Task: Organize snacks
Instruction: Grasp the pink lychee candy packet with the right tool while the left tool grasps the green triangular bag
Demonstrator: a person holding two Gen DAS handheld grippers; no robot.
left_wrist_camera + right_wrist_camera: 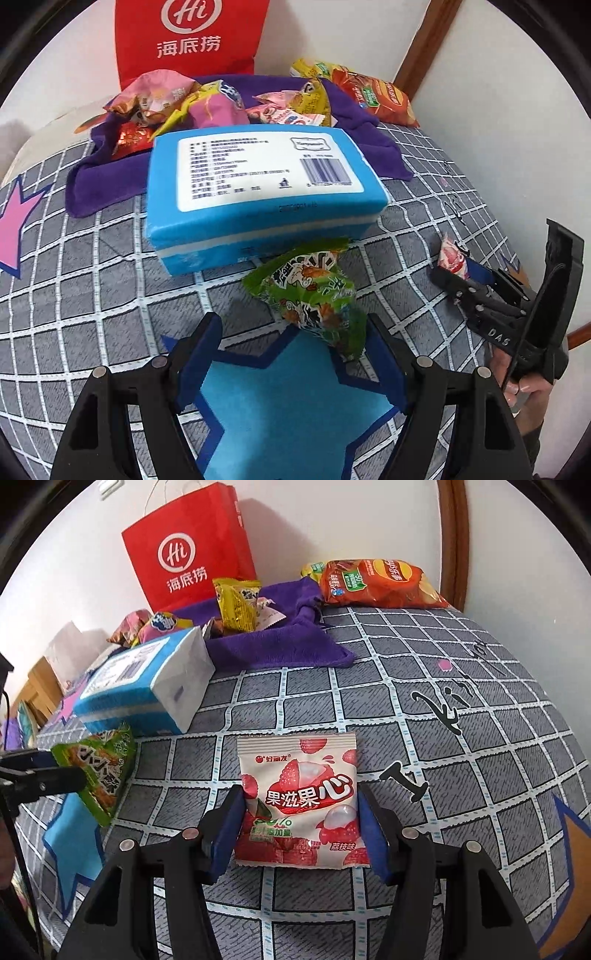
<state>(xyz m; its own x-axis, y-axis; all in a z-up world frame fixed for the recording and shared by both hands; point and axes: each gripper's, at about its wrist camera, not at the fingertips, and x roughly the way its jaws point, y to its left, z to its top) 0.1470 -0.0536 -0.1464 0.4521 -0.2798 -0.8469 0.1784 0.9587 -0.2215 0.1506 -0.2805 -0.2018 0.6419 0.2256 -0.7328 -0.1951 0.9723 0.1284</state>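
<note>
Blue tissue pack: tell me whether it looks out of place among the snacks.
Yes. The blue tissue pack is no snack, yet it lies label-up on the checked bedcover, its far edge over the purple cloth that holds the snack packets.

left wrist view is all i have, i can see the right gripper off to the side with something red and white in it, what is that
Observer: A white-and-red lychee packet, printed face toward the right wrist camera. It sits between the right gripper fingers, with the pads against both its side edges.
Operator: red bag is cut off at the top for me, anything up there
Observer: The red bag has thin white cord handles rising against the wall.
Operator: how does my green snack look from there
Observer: The green snack stands tilted, with one left gripper finger across its near side.
</note>
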